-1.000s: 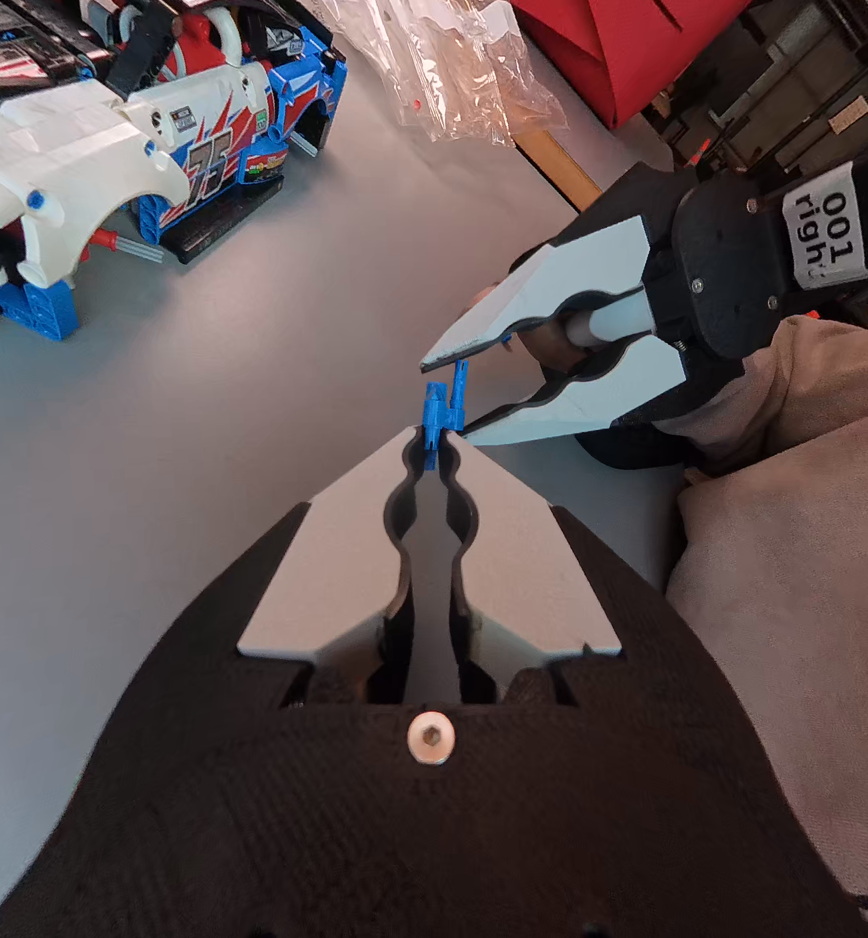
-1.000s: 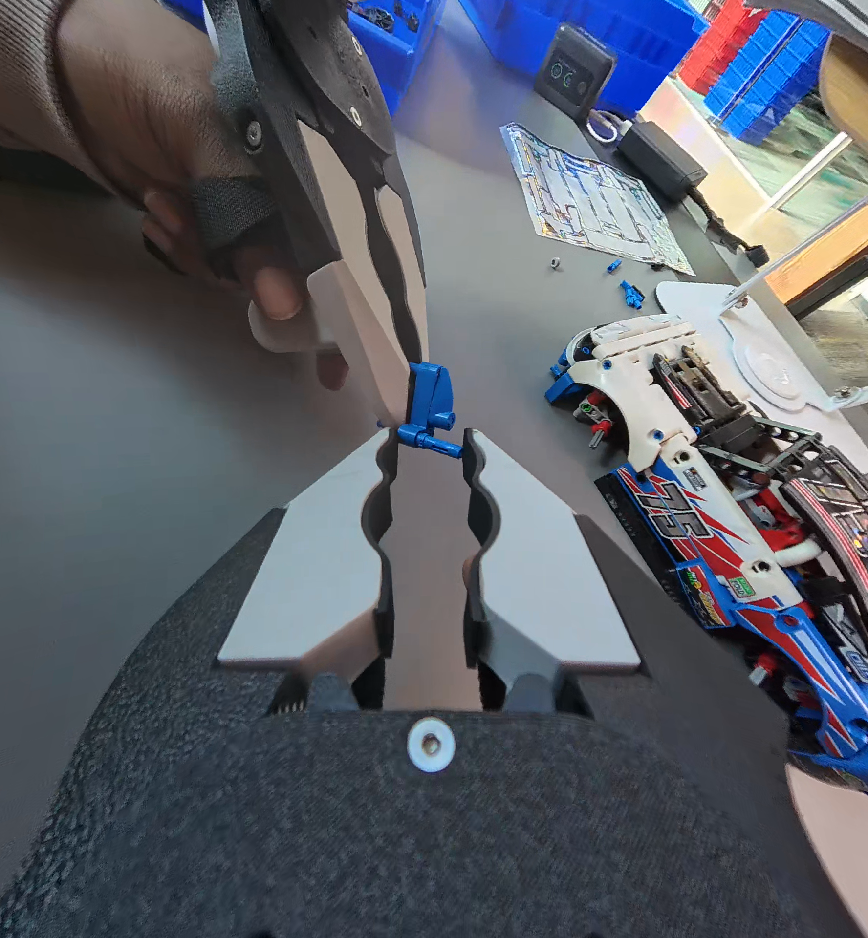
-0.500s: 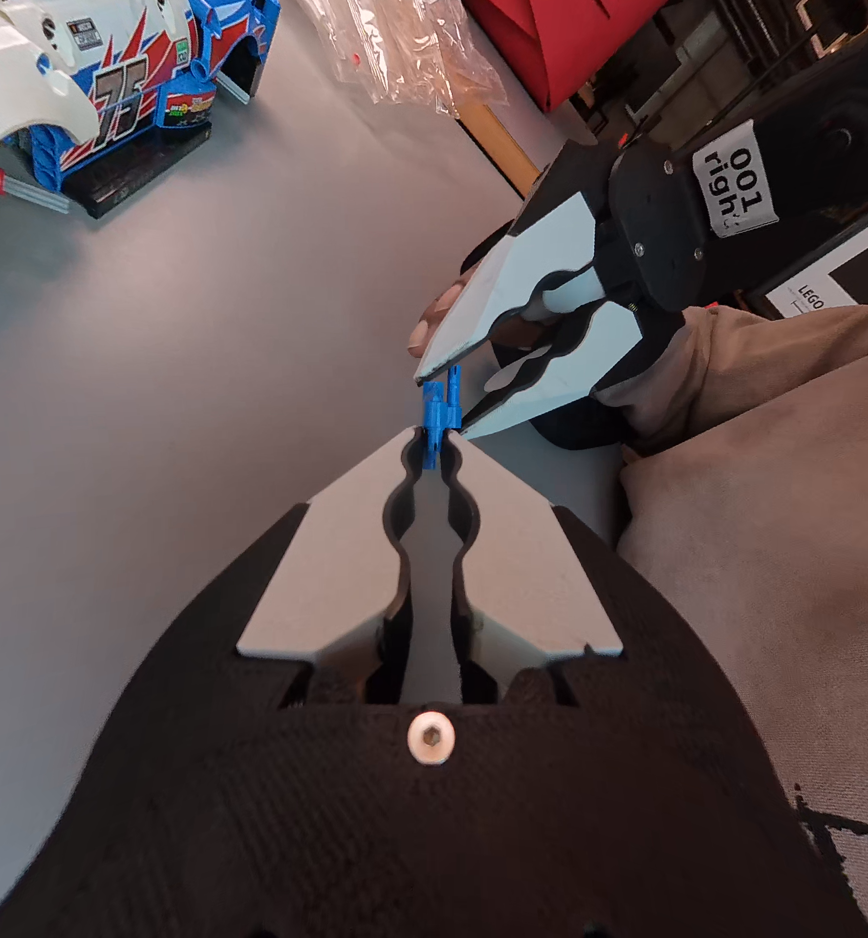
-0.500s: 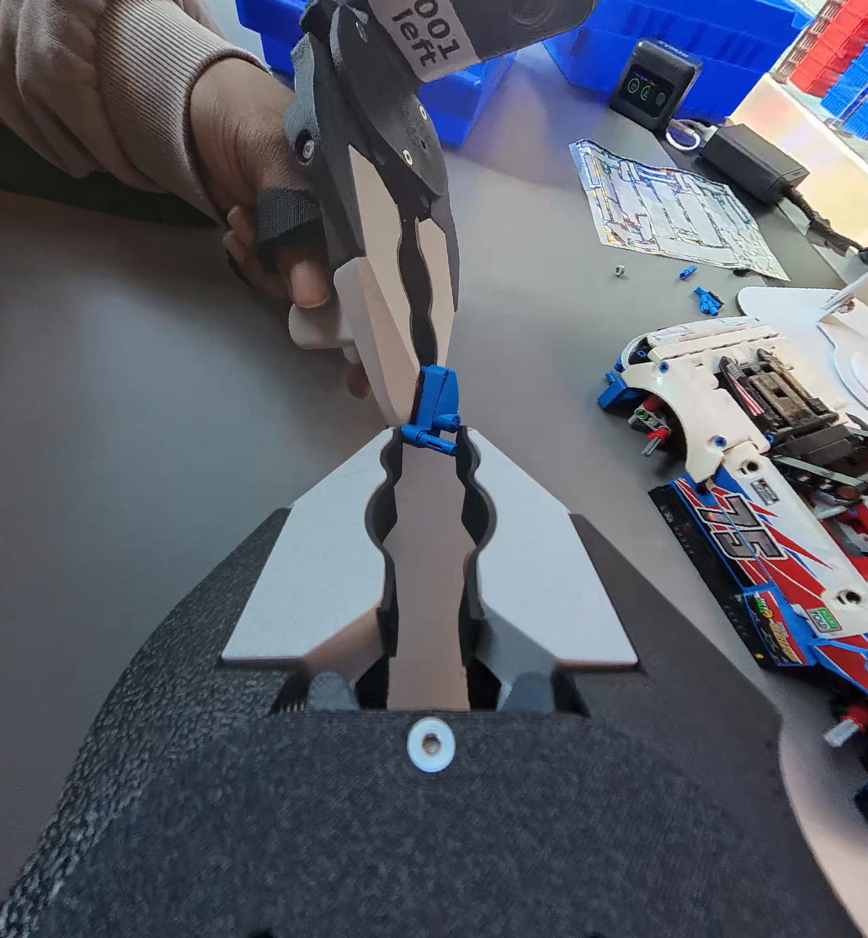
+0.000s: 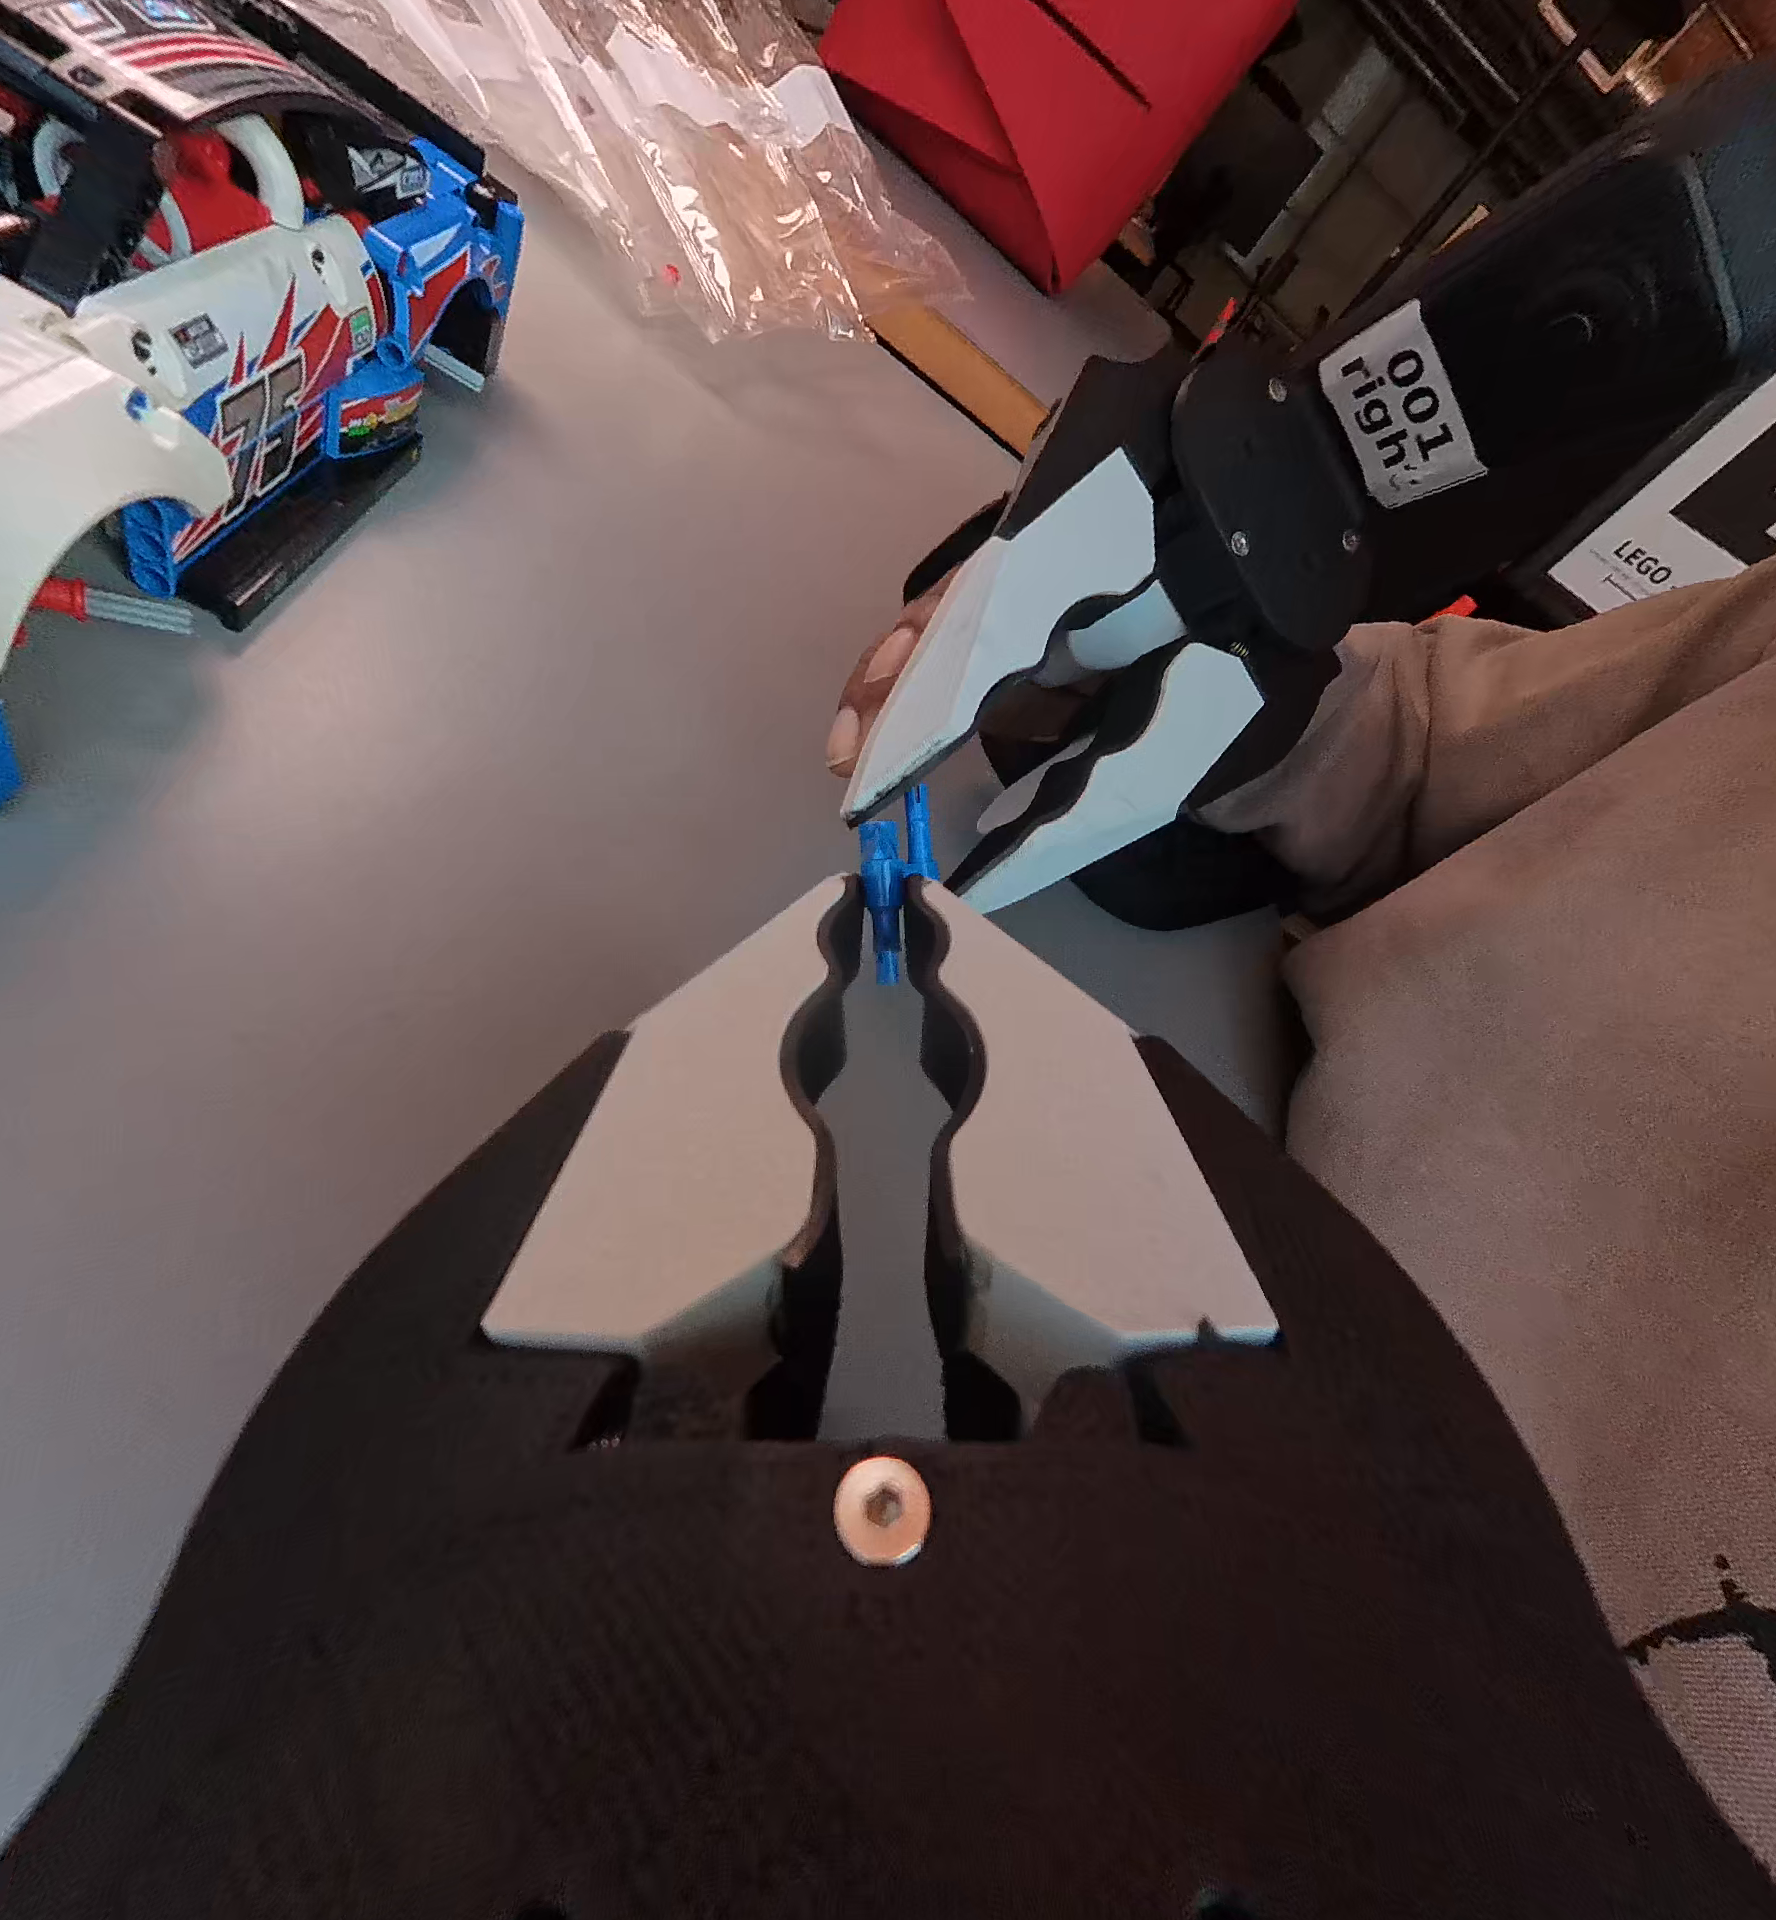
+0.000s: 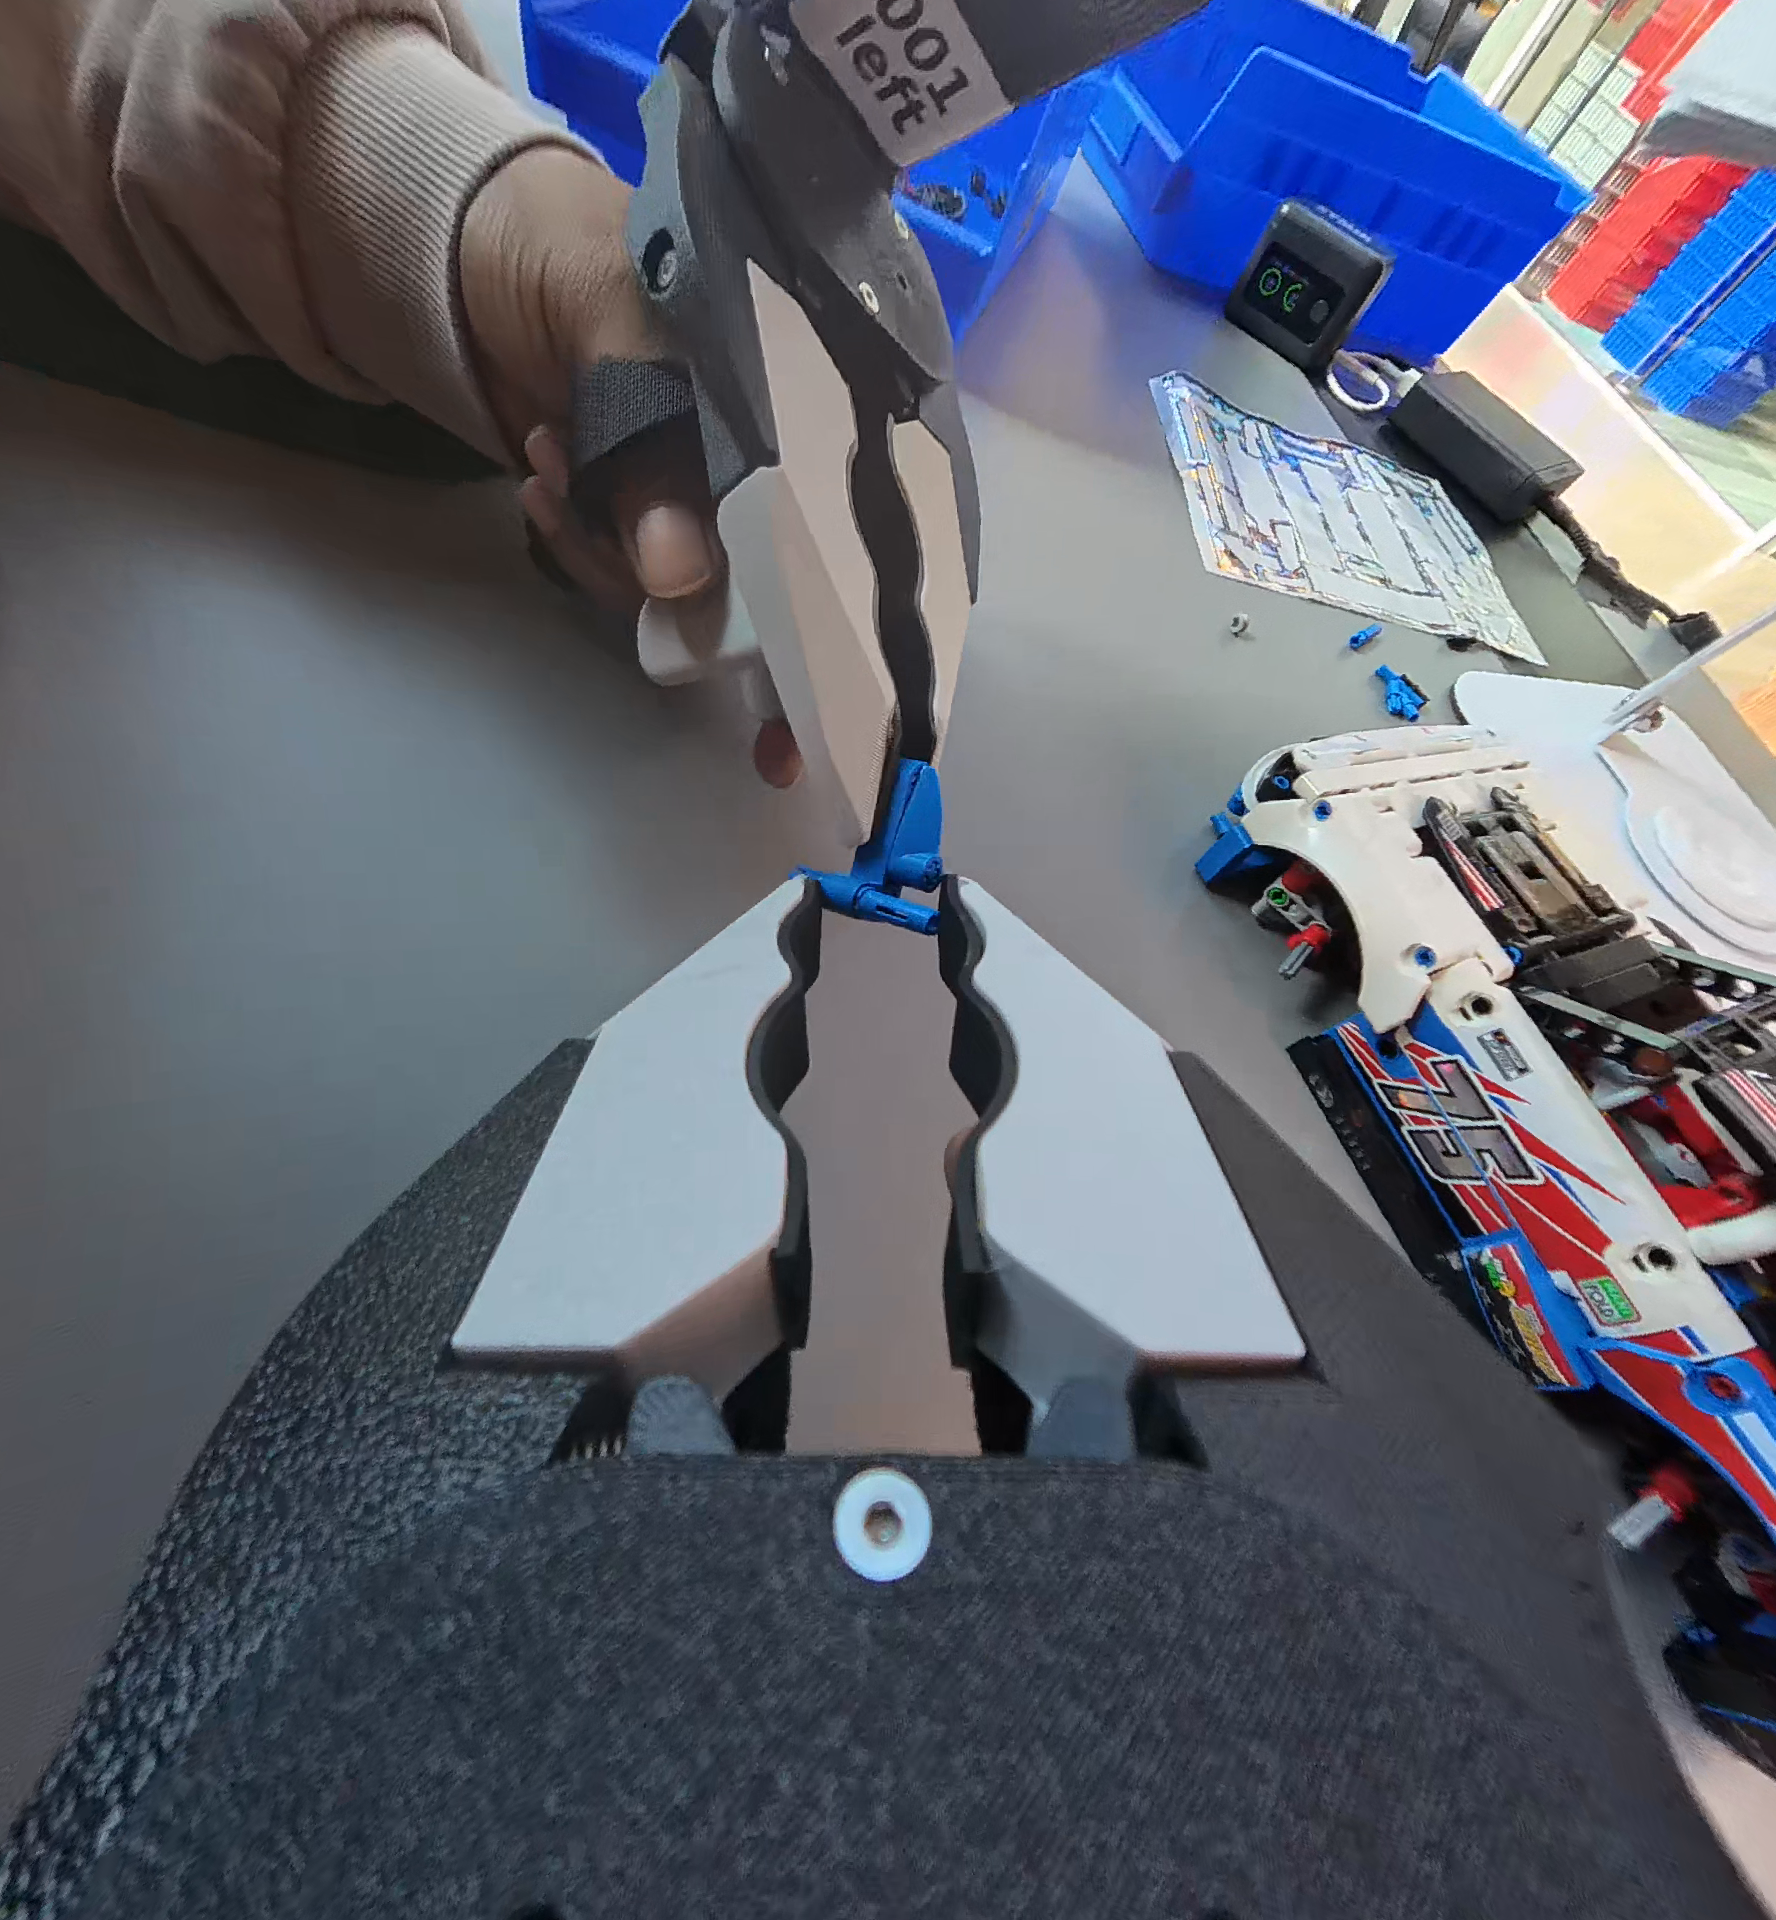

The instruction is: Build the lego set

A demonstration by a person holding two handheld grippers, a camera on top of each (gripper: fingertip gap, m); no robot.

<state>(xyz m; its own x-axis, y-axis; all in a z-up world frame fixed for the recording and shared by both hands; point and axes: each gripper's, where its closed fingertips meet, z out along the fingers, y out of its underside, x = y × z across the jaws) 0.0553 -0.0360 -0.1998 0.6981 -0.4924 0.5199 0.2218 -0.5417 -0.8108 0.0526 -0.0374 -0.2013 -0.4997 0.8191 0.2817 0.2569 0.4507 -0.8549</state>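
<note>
- 2 grippers, tips meeting above the grey table (image 5: 364, 935), near its front edge by the person's torso.
- Left gripper (image 5: 882, 883): fingers pinched tight on a small blue connector piece (image 5: 880, 891); seen in the right wrist view (image 6: 905, 769) it comes in from above, tips pointing down.
- Right gripper (image 6: 876, 902): fingers clamped end-to-end on a blue pin (image 6: 879, 900), a visible gap between the pads behind it. In the left wrist view (image 5: 910, 831) it comes in from the right.
- The pin lies crosswise under the connector piece; the two touch, but whether the pin is fully seated I can't tell.
- 1 lego car (image 6: 1549, 1143), white/blue/red, partly built, on the table to the right in the right wrist view, well apart from the grippers.
- Loose parts near the car's nose: at least 2 small blue pieces (image 6: 1398, 694) and 1 small grey piece (image 6: 1239, 623).
- 1 instruction sheet (image 6: 1331, 520) flat beyond them; 1 small black device with a lit screen (image 6: 1299, 286) and 1 black power brick (image 6: 1486, 442) further back.
- Blue bins (image 6: 1310, 135) along the far edge; count unclear.
- Clear plastic bags (image 5: 718, 208) by the table's far edge past the car, red bag (image 5: 1019, 125) beyond it.
- Open room: bare tabletop between grippers and car, and left of the grippers.
</note>
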